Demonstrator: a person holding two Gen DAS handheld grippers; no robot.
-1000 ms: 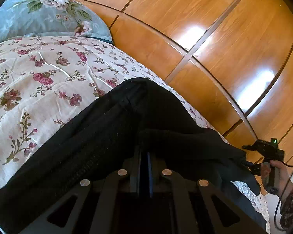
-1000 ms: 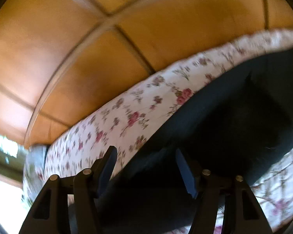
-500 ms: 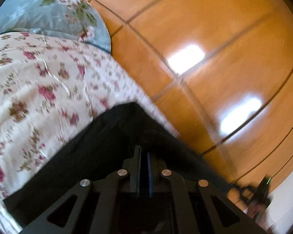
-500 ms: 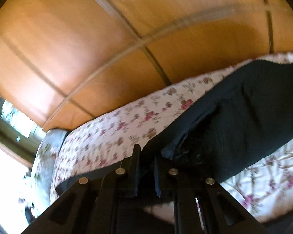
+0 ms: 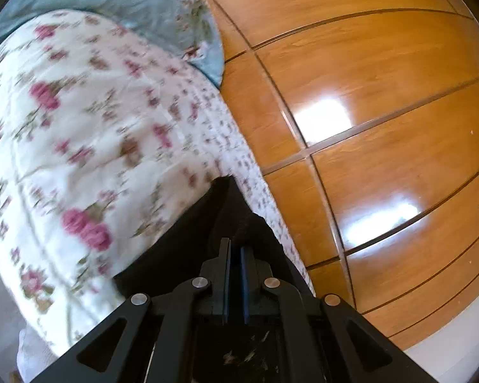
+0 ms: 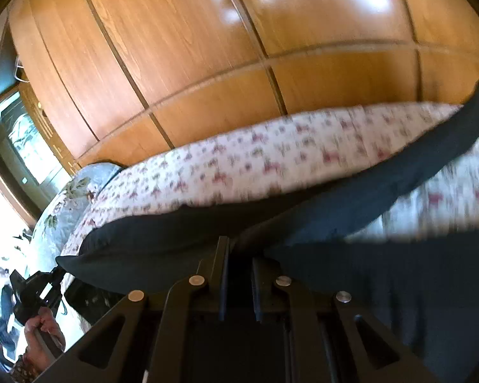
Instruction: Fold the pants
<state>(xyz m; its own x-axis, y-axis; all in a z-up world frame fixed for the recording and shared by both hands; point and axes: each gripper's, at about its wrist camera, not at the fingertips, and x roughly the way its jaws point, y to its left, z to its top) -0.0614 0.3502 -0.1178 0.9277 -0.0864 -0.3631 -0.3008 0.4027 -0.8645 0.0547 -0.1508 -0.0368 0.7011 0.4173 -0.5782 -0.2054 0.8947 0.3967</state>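
Black pants (image 5: pixel 188 236) lie stretched over a flowered bedspread (image 5: pixel 79 146). In the left wrist view my left gripper (image 5: pixel 234 249) is shut on a bunched edge of the pants near the bed's right side. Seen from the right wrist, the pants (image 6: pixel 351 204) run as a long dark band across the bedspread (image 6: pixel 255 162). My right gripper (image 6: pixel 239 252) is shut on a fold of that cloth. At the far left of this view a person's hand (image 6: pixel 44 328) holds my left gripper (image 6: pixel 59 269) at the pants' other end.
A blue flowered pillow (image 5: pixel 137 3) lies at the head of the bed. A glossy wooden wardrobe (image 5: pixel 367 111) runs close along the bed's far side. The pillow (image 6: pixel 64 201) and a bright window (image 6: pixel 25 146) show at the left of the right wrist view.
My right gripper went from open around the pants to shut on them, then swept sideways, drawing the cloth out long. My left gripper kept its hold and pulled its end along the bed while rolling.
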